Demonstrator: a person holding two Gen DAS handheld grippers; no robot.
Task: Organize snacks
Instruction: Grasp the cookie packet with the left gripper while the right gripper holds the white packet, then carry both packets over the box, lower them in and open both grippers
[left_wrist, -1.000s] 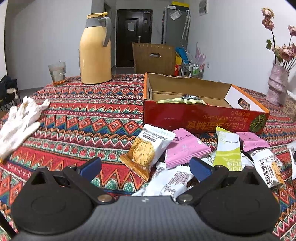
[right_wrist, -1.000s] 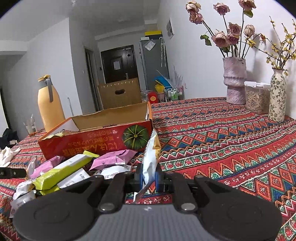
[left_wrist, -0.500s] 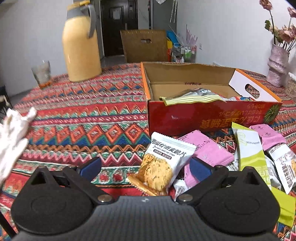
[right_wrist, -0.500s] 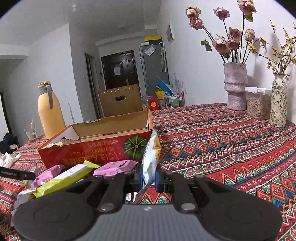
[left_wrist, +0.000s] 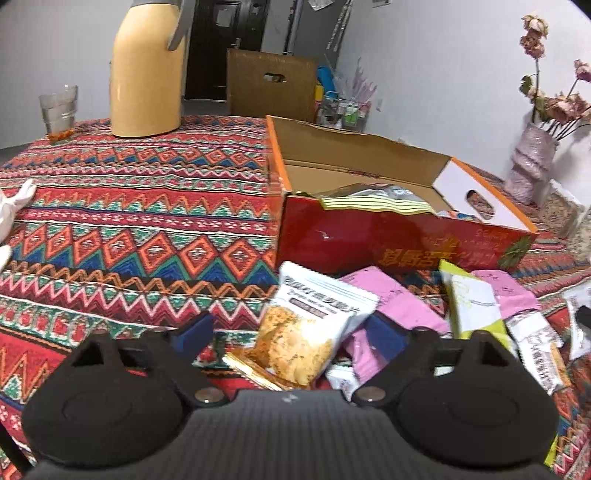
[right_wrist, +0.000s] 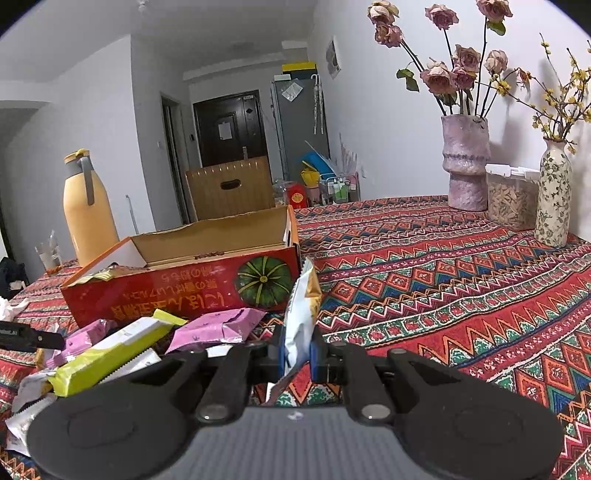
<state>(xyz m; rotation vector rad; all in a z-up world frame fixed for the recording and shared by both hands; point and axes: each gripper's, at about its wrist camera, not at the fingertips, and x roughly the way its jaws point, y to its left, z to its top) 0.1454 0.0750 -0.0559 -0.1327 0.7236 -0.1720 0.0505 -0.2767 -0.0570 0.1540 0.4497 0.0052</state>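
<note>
Your left gripper (left_wrist: 290, 338) hides the bottom of the cracker packet (left_wrist: 310, 332); the packet sits between its closing jaws, pads not touching yet; red box (left_wrist: 399, 240) sits at 1 o'clock, bare tablecloth (left_wrist: 129, 229) at 10; your right gripper (right_wrist: 297, 350) pinches a white snack bag (right_wrist: 301, 314) edge-on, label unreadable.

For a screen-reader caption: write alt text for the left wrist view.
The left gripper, its jaws closing, straddles a white cracker packet lying on a patterned tablecloth among pink and green snack packets. Behind stands an open red cardboard box with packets inside, and farther back a yellow thermos jug.
</note>
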